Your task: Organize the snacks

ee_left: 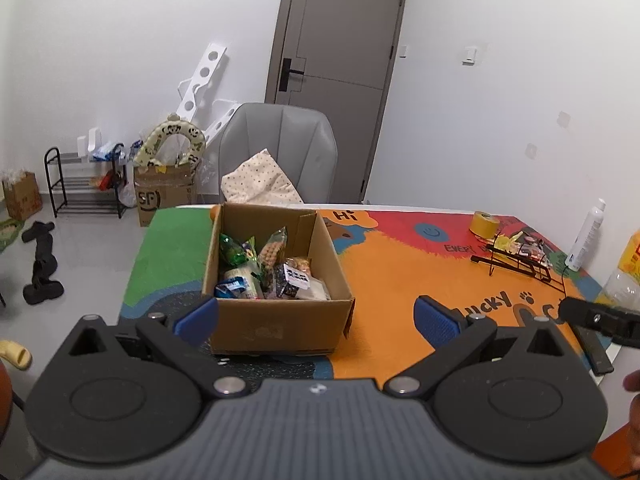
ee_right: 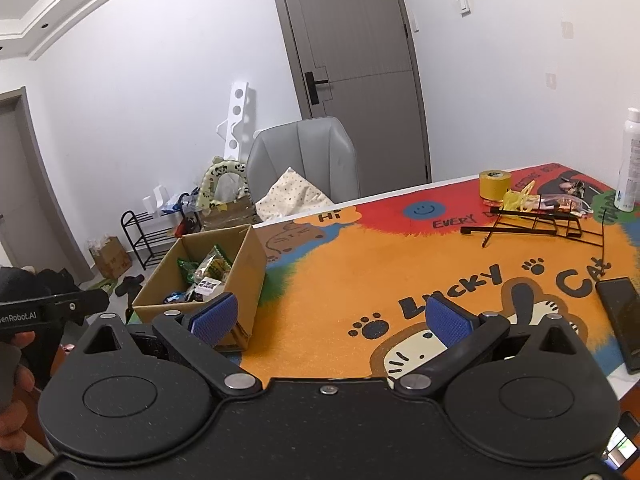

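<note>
A brown cardboard box (ee_left: pixel 276 320) stands on the colourful table mat (ee_left: pixel 392 272), holding several snack packets (ee_left: pixel 260 268). My left gripper (ee_left: pixel 316 320) hangs open just in front of the box, with nothing between its blue pads. In the right wrist view the same box (ee_right: pixel 248 264) sits at the left of the mat (ee_right: pixel 360 280), and my right gripper (ee_right: pixel 330 320) is open over the orange area, holding nothing. A black wire rack (ee_right: pixel 532 224) lies at the far right with a few wrapped snacks (ee_right: pixel 560 202) beside it.
A yellow tape roll (ee_right: pixel 495 184) and a white spray bottle (ee_right: pixel 630 160) stand near the rack. A black phone (ee_right: pixel 624 320) lies at the mat's right edge. A grey chair (ee_left: pixel 280 148) with a dotted cushion is behind the table. A shoe rack (ee_left: pixel 84 184) and boxes line the wall.
</note>
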Demonstrator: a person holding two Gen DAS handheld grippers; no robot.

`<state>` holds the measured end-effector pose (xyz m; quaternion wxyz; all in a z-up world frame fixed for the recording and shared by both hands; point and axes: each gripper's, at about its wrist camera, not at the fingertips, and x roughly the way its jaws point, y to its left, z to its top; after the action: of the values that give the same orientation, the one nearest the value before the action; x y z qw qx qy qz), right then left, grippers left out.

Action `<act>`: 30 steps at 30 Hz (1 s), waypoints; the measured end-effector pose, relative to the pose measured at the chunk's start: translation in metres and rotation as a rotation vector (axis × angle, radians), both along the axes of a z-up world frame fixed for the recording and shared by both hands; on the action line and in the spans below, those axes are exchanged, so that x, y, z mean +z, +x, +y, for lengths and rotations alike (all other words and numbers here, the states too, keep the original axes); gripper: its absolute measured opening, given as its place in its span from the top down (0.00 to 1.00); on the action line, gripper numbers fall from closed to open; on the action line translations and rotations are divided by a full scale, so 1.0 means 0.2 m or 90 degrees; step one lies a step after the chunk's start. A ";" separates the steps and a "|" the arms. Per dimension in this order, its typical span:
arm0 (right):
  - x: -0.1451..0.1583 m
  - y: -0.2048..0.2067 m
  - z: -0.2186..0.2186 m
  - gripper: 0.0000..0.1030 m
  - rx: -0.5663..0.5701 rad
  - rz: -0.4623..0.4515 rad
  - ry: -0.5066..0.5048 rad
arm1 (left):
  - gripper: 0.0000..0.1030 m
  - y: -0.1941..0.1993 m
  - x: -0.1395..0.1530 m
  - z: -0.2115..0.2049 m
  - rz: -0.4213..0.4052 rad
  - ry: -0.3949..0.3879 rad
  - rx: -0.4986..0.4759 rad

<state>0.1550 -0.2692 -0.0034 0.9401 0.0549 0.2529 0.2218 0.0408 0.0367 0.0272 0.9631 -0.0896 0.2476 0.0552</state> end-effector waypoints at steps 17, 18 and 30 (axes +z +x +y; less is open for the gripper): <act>0.04 -0.04 -0.01 0.00 0.006 0.000 -0.015 | 0.00 -0.12 0.06 0.05 -0.008 0.028 0.000; 0.04 -0.04 -0.01 0.00 0.006 0.000 -0.015 | 0.00 -0.12 0.06 0.05 -0.008 0.027 -0.003; 0.04 -0.05 -0.01 0.00 0.008 0.000 -0.018 | 0.00 -0.14 0.07 0.04 -0.010 0.028 -0.013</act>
<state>0.1460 -0.2717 0.0052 0.9393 0.0403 0.2564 0.2244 0.0129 0.0444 0.0413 0.9673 -0.0663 0.2397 0.0501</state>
